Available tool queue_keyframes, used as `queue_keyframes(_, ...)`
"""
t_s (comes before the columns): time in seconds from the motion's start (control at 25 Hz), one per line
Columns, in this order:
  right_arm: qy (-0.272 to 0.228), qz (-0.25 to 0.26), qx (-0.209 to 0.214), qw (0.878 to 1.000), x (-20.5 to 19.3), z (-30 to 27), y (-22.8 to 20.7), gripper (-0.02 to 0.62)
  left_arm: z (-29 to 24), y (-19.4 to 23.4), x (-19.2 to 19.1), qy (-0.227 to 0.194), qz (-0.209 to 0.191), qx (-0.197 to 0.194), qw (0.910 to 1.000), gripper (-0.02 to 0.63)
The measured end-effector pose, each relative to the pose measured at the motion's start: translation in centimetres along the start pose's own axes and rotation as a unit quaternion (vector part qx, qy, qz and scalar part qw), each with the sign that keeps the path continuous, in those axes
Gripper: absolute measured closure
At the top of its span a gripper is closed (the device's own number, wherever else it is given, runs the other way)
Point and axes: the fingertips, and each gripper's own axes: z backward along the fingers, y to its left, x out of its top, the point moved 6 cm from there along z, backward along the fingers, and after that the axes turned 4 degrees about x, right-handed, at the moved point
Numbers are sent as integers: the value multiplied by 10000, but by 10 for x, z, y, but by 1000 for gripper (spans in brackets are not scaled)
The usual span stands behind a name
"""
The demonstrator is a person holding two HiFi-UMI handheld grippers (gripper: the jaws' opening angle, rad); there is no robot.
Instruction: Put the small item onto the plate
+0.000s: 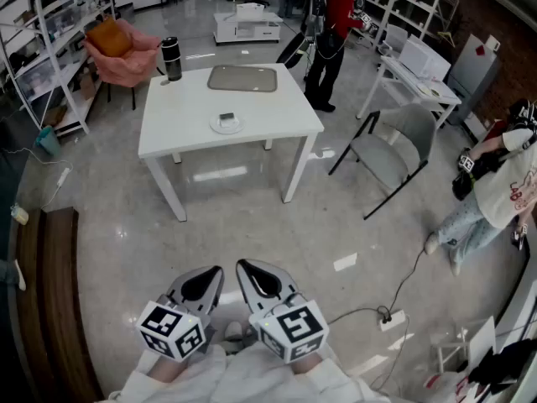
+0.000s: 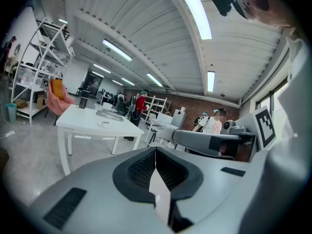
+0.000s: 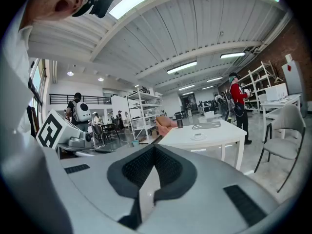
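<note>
Head view: left gripper (image 1: 201, 282) and right gripper (image 1: 258, 279) sit low at 6 o'clock, both with jaws pressed together on nothing. The table (image 1: 180, 107) is well off at 12. The item (image 1: 226, 117) sits on the plate (image 1: 226, 127), at 6 o'clock from the tray (image 1: 242, 78).

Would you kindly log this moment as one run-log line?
phase: standing away from white square table | left gripper: shut, empty | right gripper: shut, empty | small round white plate: on table
</note>
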Motion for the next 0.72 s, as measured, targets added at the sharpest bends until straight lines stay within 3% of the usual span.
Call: queue_keyframes(0.72,94,142,-211,9996,0,-2,-32,580,-30,0,-6,215,-136,122,9996,595)
